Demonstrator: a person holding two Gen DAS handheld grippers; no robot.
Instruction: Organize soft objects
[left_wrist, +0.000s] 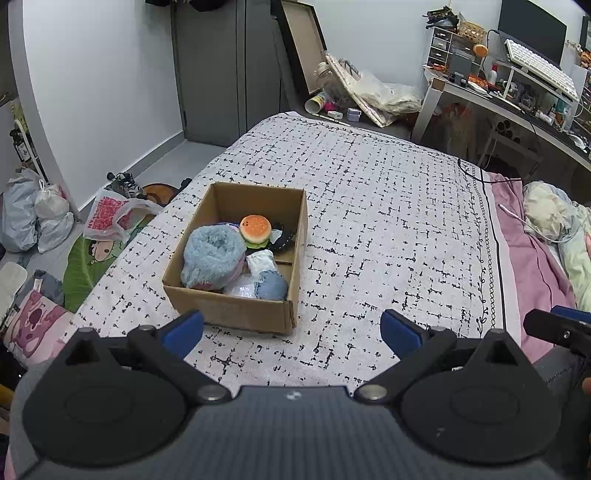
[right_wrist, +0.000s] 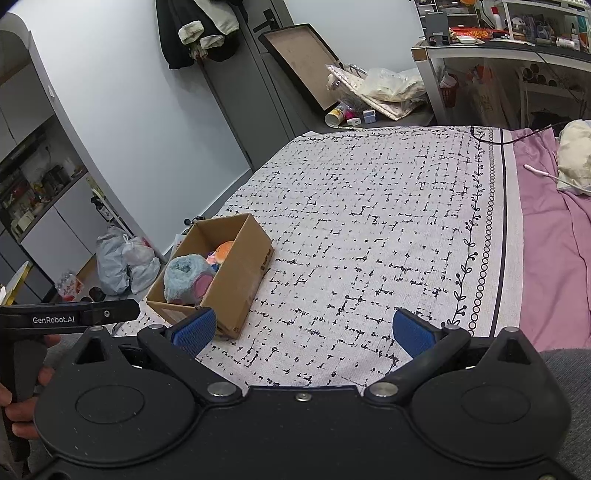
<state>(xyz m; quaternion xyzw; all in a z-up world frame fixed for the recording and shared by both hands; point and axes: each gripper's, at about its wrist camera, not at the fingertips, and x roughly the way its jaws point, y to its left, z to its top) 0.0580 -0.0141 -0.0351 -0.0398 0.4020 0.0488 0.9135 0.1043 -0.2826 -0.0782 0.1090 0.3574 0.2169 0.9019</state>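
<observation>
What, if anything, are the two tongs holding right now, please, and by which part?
Nothing is held. The left tongs and right tongs are both open over the bedspread; the soft items lie in the cardboard box.

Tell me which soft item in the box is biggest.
The fluffy light-blue plush roll, at the cardboard box's left side. It dwarfs the burger toy and the small denim piece.

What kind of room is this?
Most likely a bedroom: a bed with a patterned cover fills the middle, a cluttered desk with a keyboard stands beside it, and clothes hang on the door.
</observation>
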